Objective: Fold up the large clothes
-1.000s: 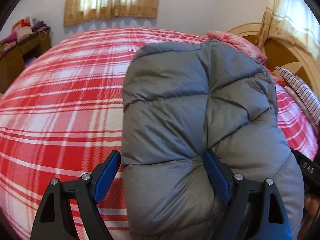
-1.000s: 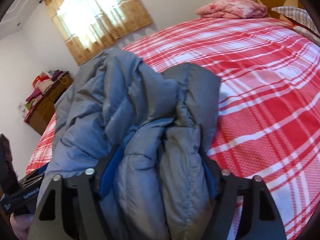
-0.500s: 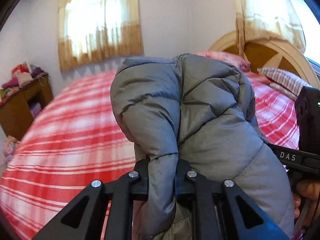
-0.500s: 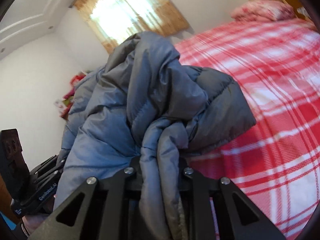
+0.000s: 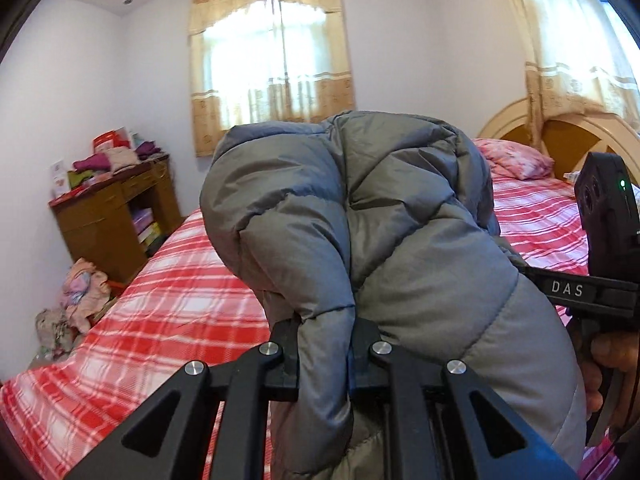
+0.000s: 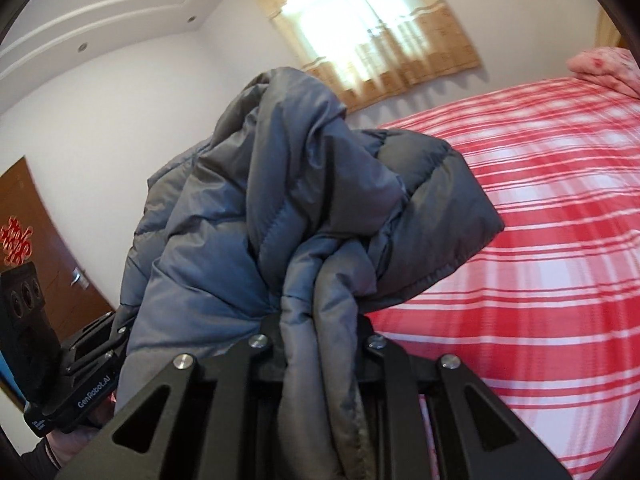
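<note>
A grey quilted puffer jacket (image 5: 384, 216) hangs bunched and lifted above a bed with a red-and-white plaid cover (image 5: 168, 320). My left gripper (image 5: 325, 344) is shut on a fold of the jacket. My right gripper (image 6: 320, 332) is shut on another bunched fold of the same jacket (image 6: 260, 208). The right gripper's body shows at the right edge of the left wrist view (image 5: 600, 248); the left gripper's body shows at the lower left of the right wrist view (image 6: 60, 368). The fingertips are buried in fabric.
A wooden desk (image 5: 108, 220) piled with clothes stands left of the bed, with a heap of clothes on the floor (image 5: 76, 300). A pink pillow (image 5: 516, 158) lies by the wooden headboard (image 5: 560, 136). A brown door (image 6: 36, 240) is at the left.
Both grippers closed on the jacket, which lay on the bed a second ago, and raised it off the cover. Both views have tilted up toward the windows and ceiling.
</note>
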A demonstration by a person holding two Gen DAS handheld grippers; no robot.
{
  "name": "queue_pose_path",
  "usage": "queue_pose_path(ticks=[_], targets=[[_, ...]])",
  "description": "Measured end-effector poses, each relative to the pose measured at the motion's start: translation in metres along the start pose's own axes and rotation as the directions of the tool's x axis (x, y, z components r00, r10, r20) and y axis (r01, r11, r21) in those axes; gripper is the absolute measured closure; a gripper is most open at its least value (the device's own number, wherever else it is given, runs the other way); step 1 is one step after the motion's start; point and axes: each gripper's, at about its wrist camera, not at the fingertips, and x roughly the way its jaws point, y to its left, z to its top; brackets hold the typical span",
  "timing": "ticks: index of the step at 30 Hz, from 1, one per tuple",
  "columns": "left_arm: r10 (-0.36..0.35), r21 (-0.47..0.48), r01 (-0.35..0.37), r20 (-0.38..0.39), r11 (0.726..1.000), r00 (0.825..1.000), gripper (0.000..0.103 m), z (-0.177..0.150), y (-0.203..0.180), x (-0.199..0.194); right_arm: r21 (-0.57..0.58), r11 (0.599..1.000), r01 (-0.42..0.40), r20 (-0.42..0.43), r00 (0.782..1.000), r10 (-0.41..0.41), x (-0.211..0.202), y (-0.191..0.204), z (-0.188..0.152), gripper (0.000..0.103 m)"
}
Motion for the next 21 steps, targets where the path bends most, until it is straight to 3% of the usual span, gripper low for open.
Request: queue_pose_path(ticks=[9,21], targets=[[0.05,-0.066,-0.052,-0.043,0.996,0.998,0.089,-0.033,0.046,-0.002,-0.047,0.998,-0.032,-0.078,0.997,0.028,0.037,0.033,-0.008,0.084],[0.047,-0.111,-0.056,-0.087,0.992,0.995,0.089,-0.061,0.063,0.012,-0.057,0.998,-0.016,-0.148,0.989,0.007,0.06,0.027,-0.017,0.084]])
